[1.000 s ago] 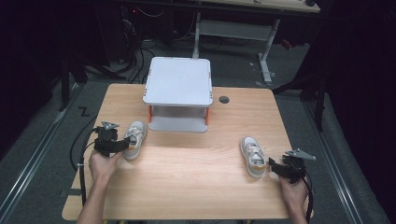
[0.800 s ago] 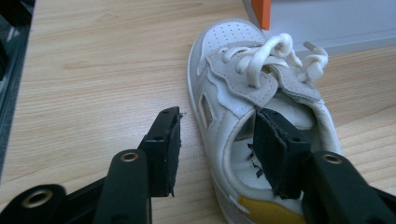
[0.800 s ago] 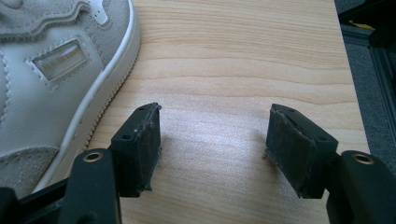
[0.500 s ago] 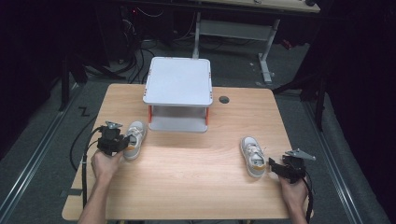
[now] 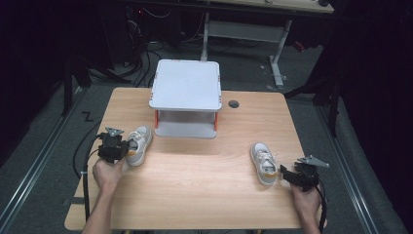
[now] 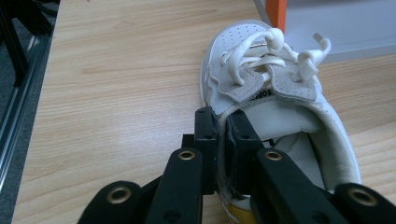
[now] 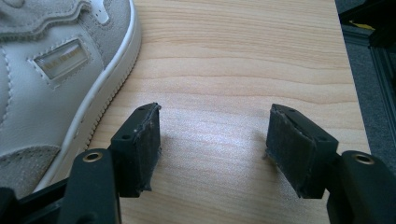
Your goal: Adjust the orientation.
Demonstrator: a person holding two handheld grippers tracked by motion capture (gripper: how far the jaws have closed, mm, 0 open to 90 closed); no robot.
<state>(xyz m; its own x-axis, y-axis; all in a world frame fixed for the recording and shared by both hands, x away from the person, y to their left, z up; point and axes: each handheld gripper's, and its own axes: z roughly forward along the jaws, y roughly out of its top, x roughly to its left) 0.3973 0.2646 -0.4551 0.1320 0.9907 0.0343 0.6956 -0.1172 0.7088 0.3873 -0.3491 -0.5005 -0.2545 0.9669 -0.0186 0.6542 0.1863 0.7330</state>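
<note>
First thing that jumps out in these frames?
The left gripper, whose jaws have just been closing, is clamped on the side wall of the left shoe at the table's left edge. Its mate, the right shoe, lies near the right edge, with the right gripper open on bare wood beside it. A white two-tier rack stands at the back centre of the table.

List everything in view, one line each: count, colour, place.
left shoe: 1, white, table's left side, collar pinched by the left gripper
right shoe: 1, white, table's right side, beside the right gripper
shelf: 1, white with orange posts, table's far middle
table: 1, light wood
left gripper: 1, black, jaws just closed on the shoe's collar
right gripper: 1, black, jaws open over bare wood
</note>
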